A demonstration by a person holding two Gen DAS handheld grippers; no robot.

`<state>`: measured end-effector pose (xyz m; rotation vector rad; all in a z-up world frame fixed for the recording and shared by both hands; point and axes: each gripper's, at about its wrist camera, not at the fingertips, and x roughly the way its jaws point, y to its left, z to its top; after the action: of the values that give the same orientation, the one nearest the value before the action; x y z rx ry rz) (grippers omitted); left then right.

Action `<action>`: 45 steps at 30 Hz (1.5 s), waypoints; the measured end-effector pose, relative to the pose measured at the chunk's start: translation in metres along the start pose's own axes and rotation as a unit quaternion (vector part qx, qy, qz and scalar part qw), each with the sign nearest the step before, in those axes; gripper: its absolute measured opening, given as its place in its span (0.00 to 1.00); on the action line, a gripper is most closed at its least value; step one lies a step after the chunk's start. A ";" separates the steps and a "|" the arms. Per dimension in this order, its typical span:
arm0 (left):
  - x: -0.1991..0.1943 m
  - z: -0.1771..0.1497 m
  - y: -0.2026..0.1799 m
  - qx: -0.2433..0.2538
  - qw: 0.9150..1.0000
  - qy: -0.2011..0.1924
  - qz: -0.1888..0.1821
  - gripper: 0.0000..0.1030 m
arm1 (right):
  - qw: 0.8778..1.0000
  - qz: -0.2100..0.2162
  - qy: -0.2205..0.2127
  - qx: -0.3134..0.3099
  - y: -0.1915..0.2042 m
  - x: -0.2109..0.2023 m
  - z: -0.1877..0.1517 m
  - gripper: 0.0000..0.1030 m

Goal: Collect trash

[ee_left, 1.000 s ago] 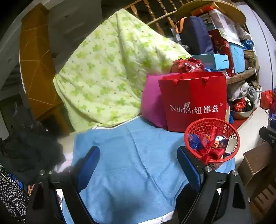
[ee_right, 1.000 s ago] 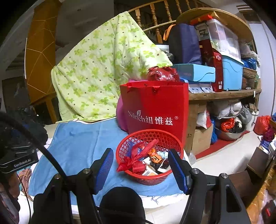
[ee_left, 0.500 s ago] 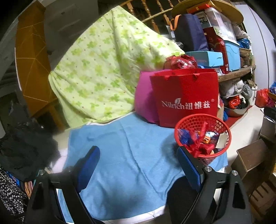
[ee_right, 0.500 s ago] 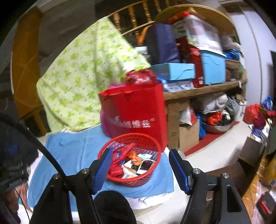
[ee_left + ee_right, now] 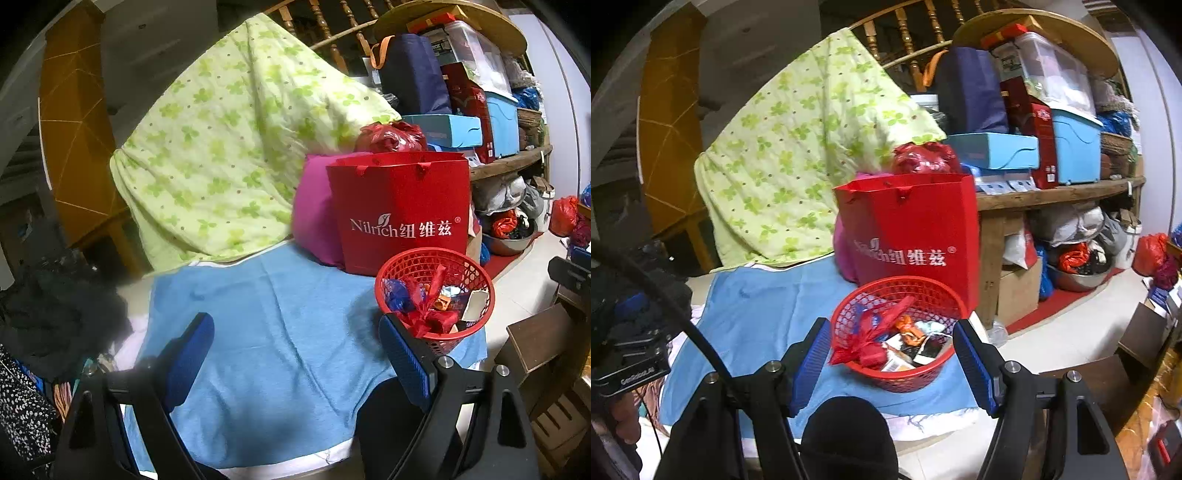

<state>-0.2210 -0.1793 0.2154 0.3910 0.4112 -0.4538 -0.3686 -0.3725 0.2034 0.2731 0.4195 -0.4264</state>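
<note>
A red mesh basket (image 5: 849, 314) holds several wrappers and a red ribbon (image 5: 862, 343); it stands on a blue towel (image 5: 757, 306). My right gripper (image 5: 892, 363) is open and empty, its blue pads either side of the basket's near rim, held back from it. In the left wrist view the basket (image 5: 406, 258) sits at the right. My left gripper (image 5: 295, 358) is open and empty above the bare blue towel (image 5: 266, 321), with its right pad (image 5: 402, 358) just in front of the basket.
A red paper bag (image 5: 916, 236) stands right behind the basket, a pink cushion (image 5: 314, 218) beside it. A green flowered quilt (image 5: 229, 147) hangs at the back. A wooden shelf (image 5: 1052, 192) with boxes is at the right. Dark wooden furniture (image 5: 535, 343) stands near right.
Both views shifted a little. The right gripper swung left and back, and the basket now sits between its pads again. Both grippers stayed open.
</note>
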 end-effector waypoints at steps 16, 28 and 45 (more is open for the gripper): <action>-0.004 -0.001 0.005 -0.002 1.000 -0.006 0.011 0.88 | 1.000 0.003 0.003 -0.018 0.018 0.001 -0.003 0.69; -0.009 -0.003 0.004 0.005 1.000 -0.014 0.014 0.88 | 1.000 0.000 0.000 -0.017 0.016 0.001 0.000 0.69; -0.016 -0.002 0.001 0.011 1.000 -0.021 0.010 0.88 | 1.000 -0.002 -0.002 -0.015 0.016 -0.002 -0.001 0.69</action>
<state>-0.2341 -0.1717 0.2217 0.4068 0.3621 -0.4464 -0.3629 -0.3572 0.2059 0.2417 0.4230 -0.4250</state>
